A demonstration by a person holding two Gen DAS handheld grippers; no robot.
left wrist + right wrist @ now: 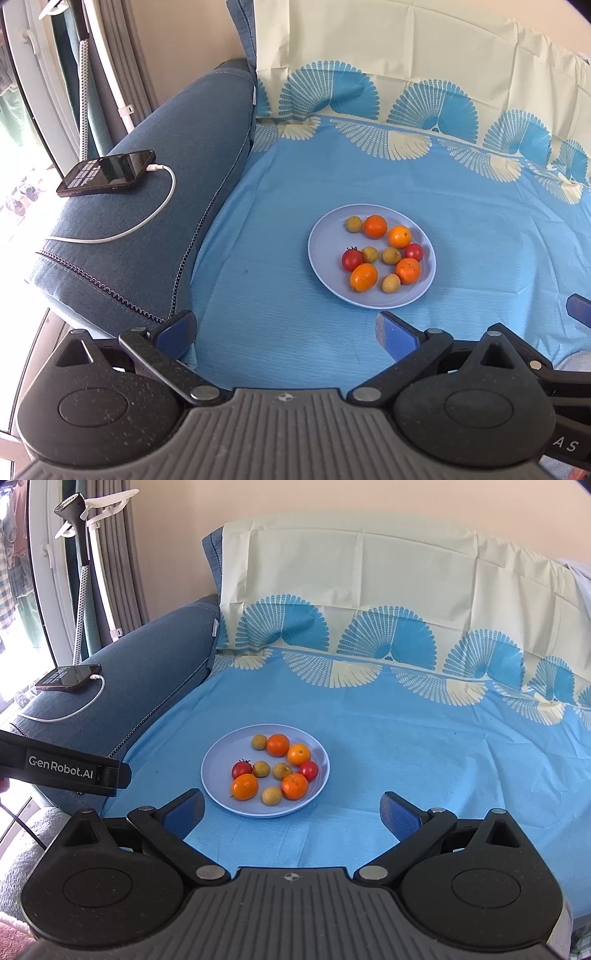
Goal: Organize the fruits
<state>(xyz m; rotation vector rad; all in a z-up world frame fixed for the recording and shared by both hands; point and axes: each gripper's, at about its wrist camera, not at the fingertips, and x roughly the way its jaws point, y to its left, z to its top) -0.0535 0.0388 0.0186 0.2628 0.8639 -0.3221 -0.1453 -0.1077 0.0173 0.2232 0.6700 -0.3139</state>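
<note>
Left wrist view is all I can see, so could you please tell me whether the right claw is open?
Observer: Yes, the right claw is open and holds nothing; its jaws stand wide apart.
Operator: Thank you. Where does the plate lie relative to it?
Observer: The plate lies just ahead of it, nearer its left finger than its right one.
Operator: Is anything else on the plate's left?
Observer: The black housing of the left tool, marked GenRobot.AI, shows there in front of the sofa arm.
</note>
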